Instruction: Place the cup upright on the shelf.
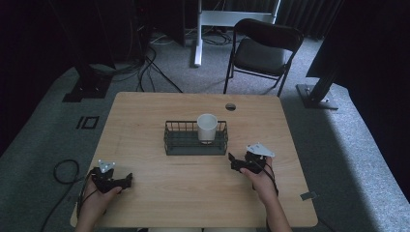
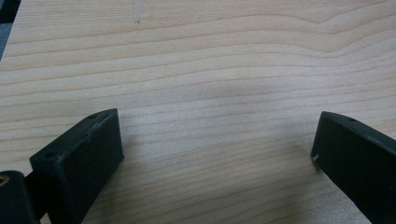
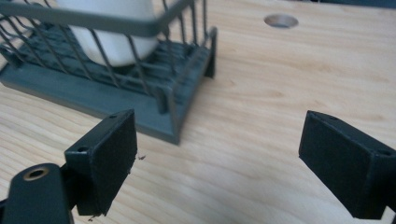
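A white cup stands upright inside a dark wire basket at the middle of the wooden desk. The left tongs hang released and empty over bare wood near the desk's front left. The right tongs, also released and empty, sit just beside the basket's right front corner.
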